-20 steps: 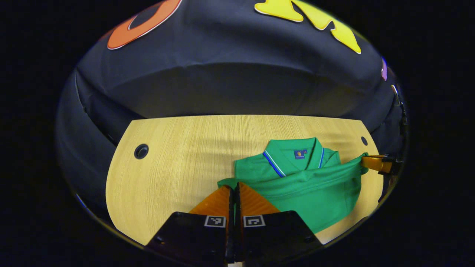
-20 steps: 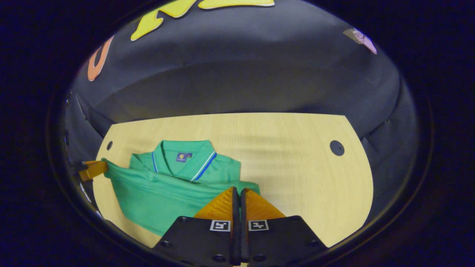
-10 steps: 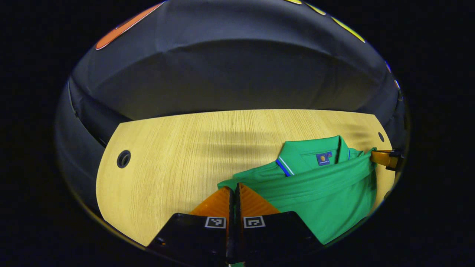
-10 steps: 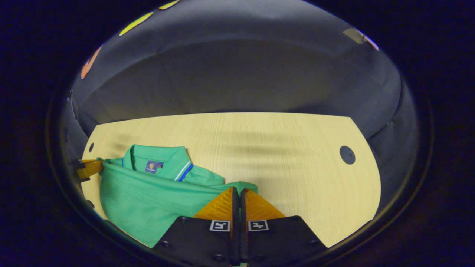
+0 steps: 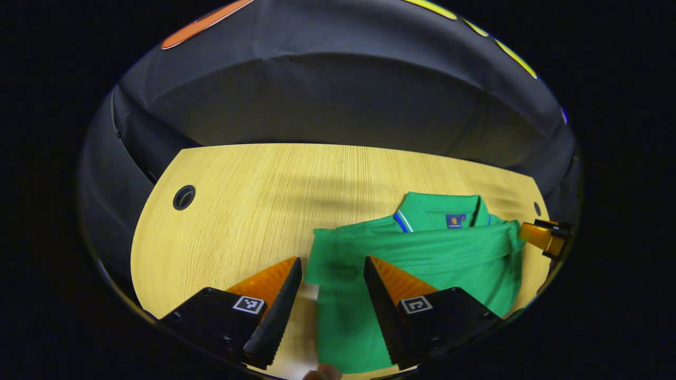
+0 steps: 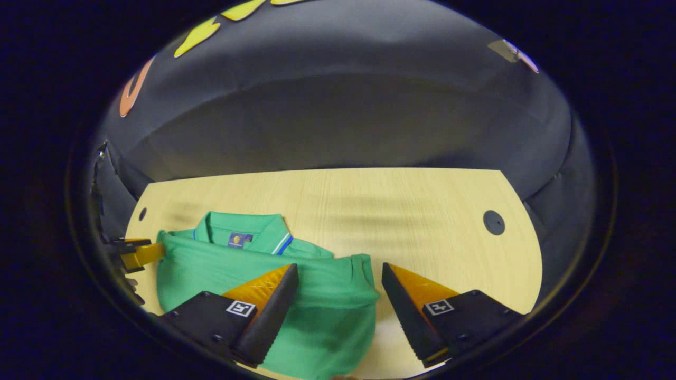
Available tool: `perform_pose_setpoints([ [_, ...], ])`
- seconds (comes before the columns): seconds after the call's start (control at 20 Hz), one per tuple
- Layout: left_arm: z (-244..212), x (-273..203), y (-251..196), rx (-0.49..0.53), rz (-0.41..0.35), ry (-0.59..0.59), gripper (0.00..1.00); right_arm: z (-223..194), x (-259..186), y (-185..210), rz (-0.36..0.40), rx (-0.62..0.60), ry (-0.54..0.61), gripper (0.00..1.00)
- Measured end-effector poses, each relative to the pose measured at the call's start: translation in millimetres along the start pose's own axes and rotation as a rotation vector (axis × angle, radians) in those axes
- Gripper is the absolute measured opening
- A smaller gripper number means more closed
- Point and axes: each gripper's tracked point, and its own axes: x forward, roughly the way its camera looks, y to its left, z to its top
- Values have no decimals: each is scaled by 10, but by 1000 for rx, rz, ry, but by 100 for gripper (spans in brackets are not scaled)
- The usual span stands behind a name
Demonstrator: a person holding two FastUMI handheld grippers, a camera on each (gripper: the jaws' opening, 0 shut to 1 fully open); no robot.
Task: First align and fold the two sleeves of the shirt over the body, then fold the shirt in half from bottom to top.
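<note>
On wooden table, right of centre in left gripper view, green polo shirt lies folded bottom-to-top, hem edge brought up just below collar, collar w/ blue-white trim still showing at far side. Left gripper now wide apart, fingers straddling shirt's near-left corner, cloth lying loose betw. them; 0.5 s ago same fingers were pinched together on that corner. Right gripper likewise wide open over shirt's near-right corner, was clamped 0.5 s ago. Fabric has dropped flat onto table vs. being held taut and lifted earlier. In right gripper view, shirt sits left of centre. Other gripper's tip seen at shirt's far edge in each view. Round cable hole in table, well apart from shirt.
</note>
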Motion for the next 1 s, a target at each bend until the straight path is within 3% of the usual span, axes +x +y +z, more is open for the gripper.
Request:
perform_pose_setpoints([
  [0.1, 84, -236, 43, 1, 6, -37, 87, 36, -225, -16, -10, 13, -17, 100],
  [0.25, 225, -692, 21, 3, 1, -108, 88, 179, -716, -69, -35, 19, -86, 98],
  [0.4, 328, -1268, -51, 1, -6, -186, 95, 337, -1388, -71, -41, 48, -178, 100],
  [0.65, 480, -2287, -196, 58, -13, -357, 98, 396, -2588, -7, -44, 3, -328, 97],
  [1.0, 403, -3539, -373, 76, 2, -578, 98, 178, -3665, 340, -12, -72, -482, 100],
])
